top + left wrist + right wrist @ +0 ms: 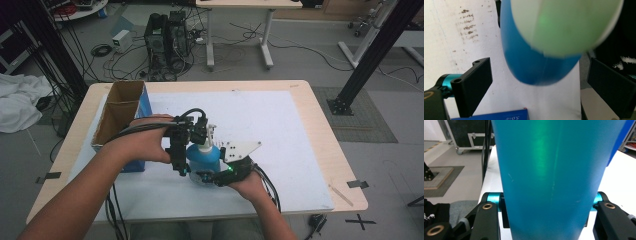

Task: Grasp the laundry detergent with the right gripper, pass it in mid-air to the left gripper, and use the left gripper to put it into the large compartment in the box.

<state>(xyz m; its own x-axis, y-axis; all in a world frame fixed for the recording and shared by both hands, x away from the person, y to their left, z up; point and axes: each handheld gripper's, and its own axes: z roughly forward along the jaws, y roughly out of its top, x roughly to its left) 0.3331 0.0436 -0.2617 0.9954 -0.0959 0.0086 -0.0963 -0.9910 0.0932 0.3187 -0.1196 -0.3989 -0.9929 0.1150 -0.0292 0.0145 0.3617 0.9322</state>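
Nearest the camera in the high view, 2 bare forearms are seen entering from the bottom edge. The right forearm is angled up and slightly left, its hand wrapped round the right gripper, which is held low over the white sheet-covered table with its grey three-cornered plate lying flat on top. In the right gripper view, the blue plastic spray bottle is seen pressed between the 2 black jaws, its body reaching both of them, so this gripper is closed on the lower part of the bottle.

The left forearm is stretched diagonally from the lower left, the wrist bent so that the left gripper is pointed downward just beside the bottle. In the left gripper view, its 2 jaws are spread wide on either side of the rounded blue body, with clear gaps between; nothing is gripped by it. A pale, blurred part of the bottle is seen close to that lens.

The bottle is stood upright near the table's front middle, white trigger head on top. Behind the left hand, an open brown cardboard box with blue sides is set at the table's left edge.
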